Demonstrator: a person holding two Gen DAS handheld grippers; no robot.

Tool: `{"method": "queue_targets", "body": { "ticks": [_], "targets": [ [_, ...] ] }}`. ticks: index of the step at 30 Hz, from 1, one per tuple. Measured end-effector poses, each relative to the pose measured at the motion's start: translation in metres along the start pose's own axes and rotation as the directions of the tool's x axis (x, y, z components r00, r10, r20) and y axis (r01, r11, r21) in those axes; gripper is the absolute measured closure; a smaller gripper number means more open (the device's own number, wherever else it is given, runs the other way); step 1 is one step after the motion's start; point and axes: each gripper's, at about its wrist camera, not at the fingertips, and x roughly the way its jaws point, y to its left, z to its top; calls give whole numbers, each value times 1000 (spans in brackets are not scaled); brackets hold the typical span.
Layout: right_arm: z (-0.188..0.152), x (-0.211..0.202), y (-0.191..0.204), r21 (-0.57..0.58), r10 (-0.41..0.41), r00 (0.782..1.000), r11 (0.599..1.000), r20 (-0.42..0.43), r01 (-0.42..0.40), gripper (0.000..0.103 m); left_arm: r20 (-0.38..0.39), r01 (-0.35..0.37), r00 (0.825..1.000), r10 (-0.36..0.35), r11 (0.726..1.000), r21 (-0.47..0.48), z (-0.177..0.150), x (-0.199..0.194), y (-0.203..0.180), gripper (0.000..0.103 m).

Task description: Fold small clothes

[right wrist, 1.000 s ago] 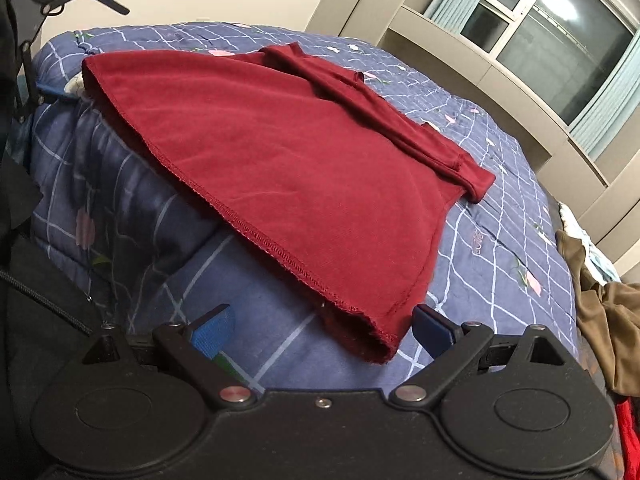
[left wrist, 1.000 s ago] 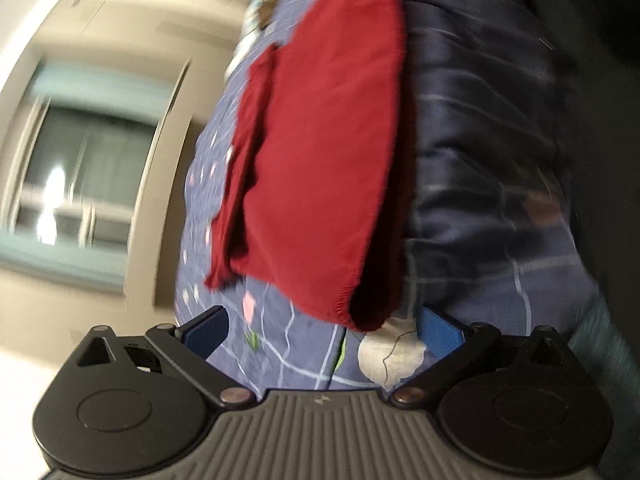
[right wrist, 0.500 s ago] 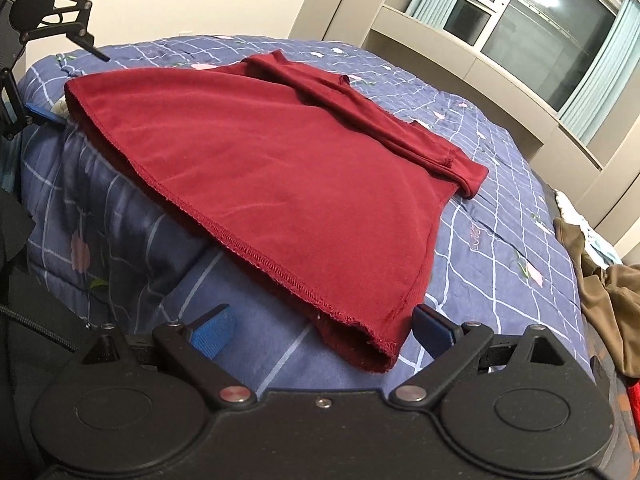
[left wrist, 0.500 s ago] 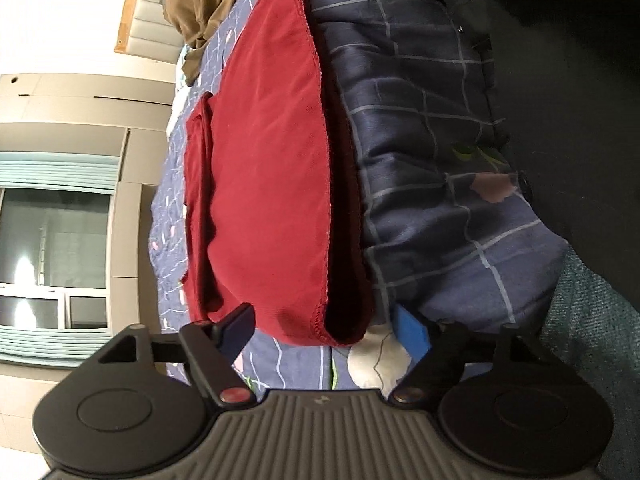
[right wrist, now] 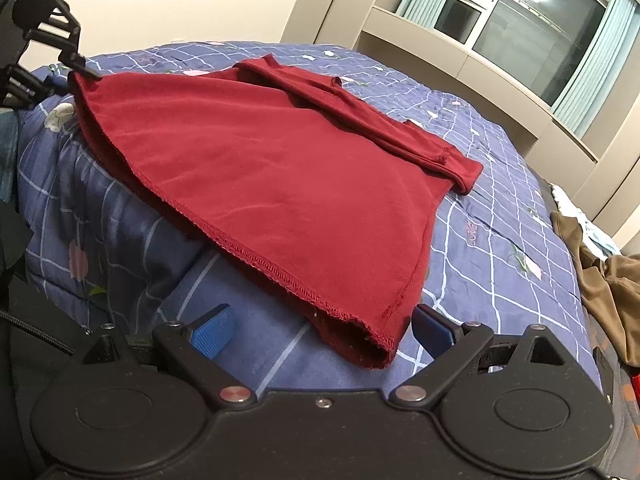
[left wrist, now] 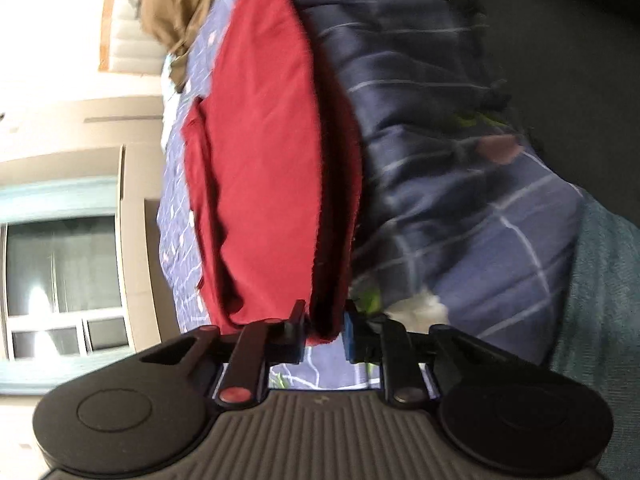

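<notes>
A bedroom with a wide window (right wrist: 532,20) and pale walls holds a bed (right wrist: 500,240) covered in a blue checked quilt with small flower prints. A dark red shirt (right wrist: 280,160) lies spread flat on the quilt near the bed's edge, its hem facing the cameras and one sleeve folded across the top. The left gripper (left wrist: 324,330) has one hem corner of the shirt between its blue pads (left wrist: 349,332), and its jaws are closing on the cloth. The right gripper (right wrist: 320,326) sits at the opposite hem corner with jaws spread wide; the corner lies between the pads without touching them. A heap of brown clothes (right wrist: 600,280) rests farther along the bed, well apart from the shirt.
</notes>
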Motion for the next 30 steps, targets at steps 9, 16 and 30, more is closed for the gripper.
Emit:
{"method": "queue_targets", "body": {
  "ticks": [9,16,30],
  "targets": [
    [-1,-5,-1,3,30,999,1000,35,-30,8,42,107,994,-99,947,-304,-2,-18,49,93],
    [5,-1,12,-85,52,996,995,67,-46,8,91,187,981,-170,729,-658,-22,-14,103,94],
    [24,22,41,-239,65,990,971,122,-35,28,223,268,952,-211,214,-939,-75,-6,172,95]
  ]
}}
